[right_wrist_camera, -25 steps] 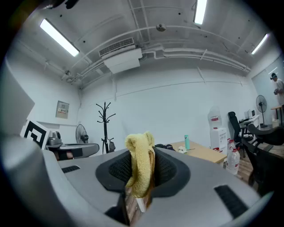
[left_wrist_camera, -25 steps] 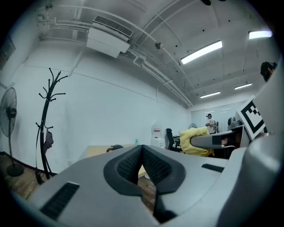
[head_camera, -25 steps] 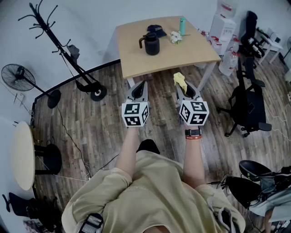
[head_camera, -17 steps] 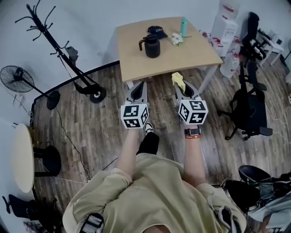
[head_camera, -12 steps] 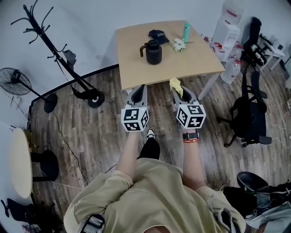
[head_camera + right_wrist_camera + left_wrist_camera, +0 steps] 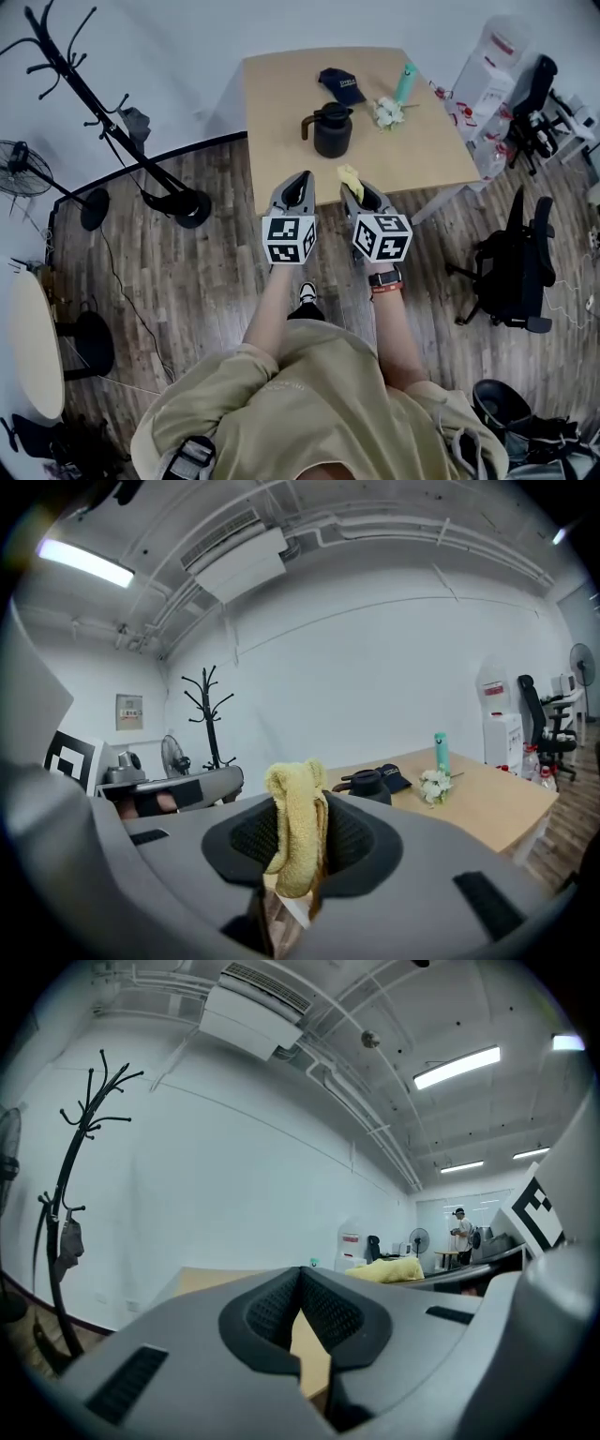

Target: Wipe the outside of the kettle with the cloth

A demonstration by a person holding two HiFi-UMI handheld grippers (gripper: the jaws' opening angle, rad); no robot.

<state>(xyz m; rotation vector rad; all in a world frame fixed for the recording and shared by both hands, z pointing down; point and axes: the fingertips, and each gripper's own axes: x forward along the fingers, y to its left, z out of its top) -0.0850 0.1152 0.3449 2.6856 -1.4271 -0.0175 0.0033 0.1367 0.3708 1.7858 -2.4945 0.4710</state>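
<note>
- Yellow cloth [image 6: 295, 841] sits pinched between the fingers of the right gripper [image 6: 359, 195]. One fold stands up past the tips and the rest hangs below them.
- Beside it, the left gripper [image 6: 299, 185] has its fingers pressed together at the tips, with nothing between them.
- Both grippers hover side by side over the near edge of the table [image 6: 281, 112], apart from everything on it.
- Dark and upright, the kettle [image 6: 332, 131] stands just ahead of the cloth with its handle to the left, untouched.
- The step in hand looks like the approach. The loose fold should meet the kettle's side broadly, under a firm pinch.
- The kettle may slide or turn under the rub, so the left gripper could steady its handle.
- Beyond the kettle lie a cap [image 6: 343, 84], white flowers [image 6: 386, 112] and a green bottle [image 6: 404, 82]; a wide stroke might nudge them.
</note>
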